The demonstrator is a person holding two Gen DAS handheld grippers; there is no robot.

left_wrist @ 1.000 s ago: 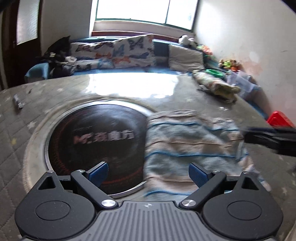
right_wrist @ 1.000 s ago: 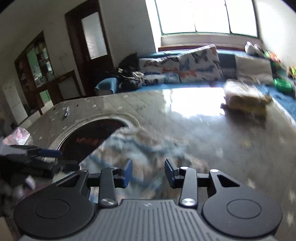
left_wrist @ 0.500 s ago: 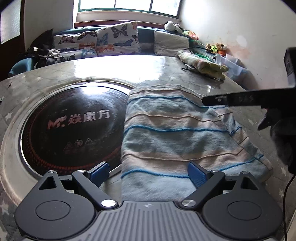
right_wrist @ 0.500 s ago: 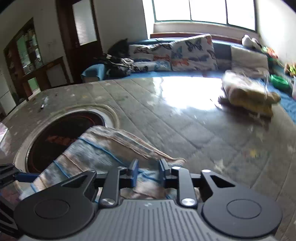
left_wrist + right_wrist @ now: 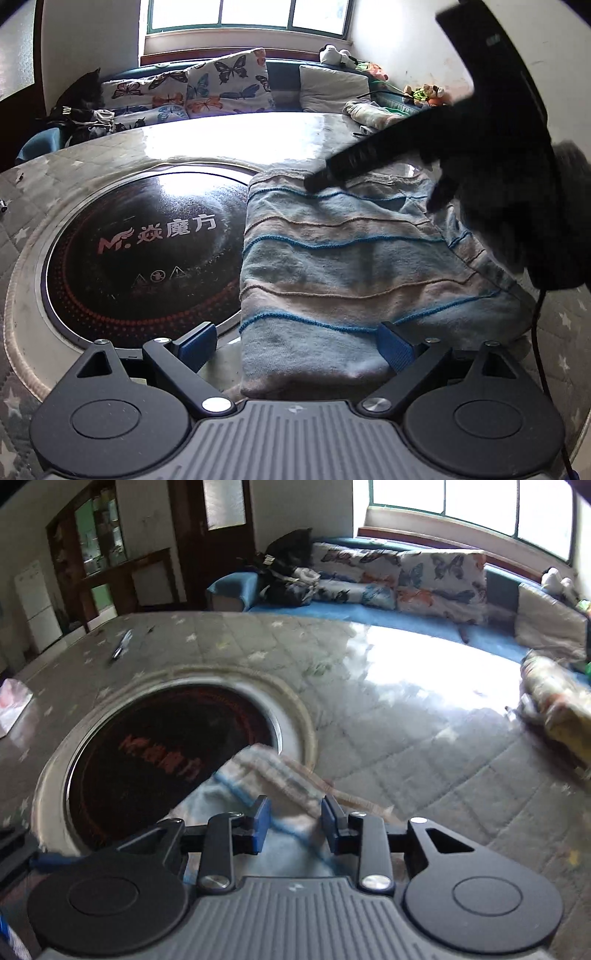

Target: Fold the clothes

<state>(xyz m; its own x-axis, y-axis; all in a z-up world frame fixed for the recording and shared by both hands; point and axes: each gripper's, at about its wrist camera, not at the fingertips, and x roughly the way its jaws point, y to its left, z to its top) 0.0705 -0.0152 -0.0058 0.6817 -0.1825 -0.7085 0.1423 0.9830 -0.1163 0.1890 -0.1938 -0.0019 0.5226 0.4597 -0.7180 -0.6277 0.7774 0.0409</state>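
Striped cloth [image 5: 343, 266] between wide-apart left gripper [image 5: 295, 341] fingers, right gripper [image 5: 293, 823] fingers apart above its far edge

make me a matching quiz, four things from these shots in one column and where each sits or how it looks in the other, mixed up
Things:
1. striped garment
2. round black cooktop
3. butterfly pillows
4. left claw

Descriptions:
A. on the sofa under the window
B. wide open at the garment's near edge
C. set into the table, red lettering on it
D. lying flat, its left edge over the cooktop rim

Pairs: 1-D, 2-C, 3-A, 4-B
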